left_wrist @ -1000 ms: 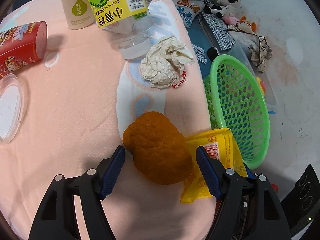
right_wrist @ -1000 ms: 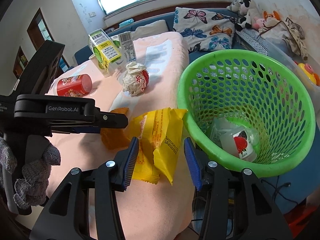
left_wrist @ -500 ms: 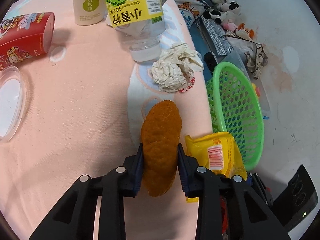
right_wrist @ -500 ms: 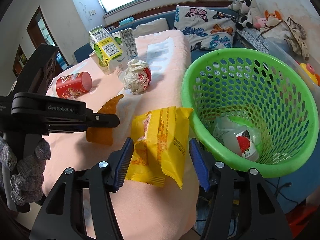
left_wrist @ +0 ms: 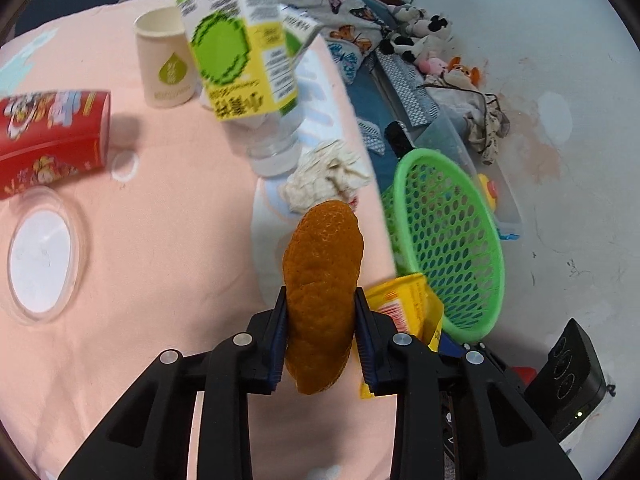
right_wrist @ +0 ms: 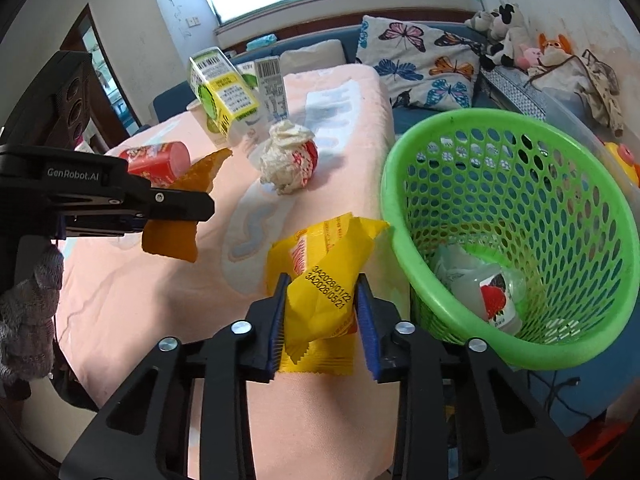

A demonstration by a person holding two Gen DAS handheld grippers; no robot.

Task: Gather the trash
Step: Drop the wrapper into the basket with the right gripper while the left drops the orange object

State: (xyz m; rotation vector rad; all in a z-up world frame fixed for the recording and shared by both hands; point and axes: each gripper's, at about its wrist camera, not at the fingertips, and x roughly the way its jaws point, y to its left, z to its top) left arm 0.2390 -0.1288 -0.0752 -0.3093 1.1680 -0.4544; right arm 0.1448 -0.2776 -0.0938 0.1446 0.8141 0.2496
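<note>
My left gripper (left_wrist: 320,332) is shut on an orange peel (left_wrist: 322,280) and holds it above the pink cloth. The peel also shows in the right wrist view (right_wrist: 180,216), pinched in the left gripper (right_wrist: 176,210). My right gripper (right_wrist: 322,312) is shut on a yellow snack wrapper (right_wrist: 324,280), which also shows in the left wrist view (left_wrist: 404,304). A green mesh basket (right_wrist: 520,132) stands just right of the wrapper; it also shows in the left wrist view (left_wrist: 440,236). A clear bottle with a strawberry label (right_wrist: 488,296) lies inside the basket.
On the pink cloth (left_wrist: 140,300) lie a crumpled paper wad (left_wrist: 324,180), a red can (left_wrist: 48,136), a clear lid (left_wrist: 40,256), a paper cup (left_wrist: 168,68) and a green-yellow carton (left_wrist: 240,36) over a clear bottle (left_wrist: 272,152). Cushions and plush toys (right_wrist: 500,28) lie behind.
My left gripper has lifted the peel higher. My right gripper has shut on the yellow wrapper, which was between open jaws before.
</note>
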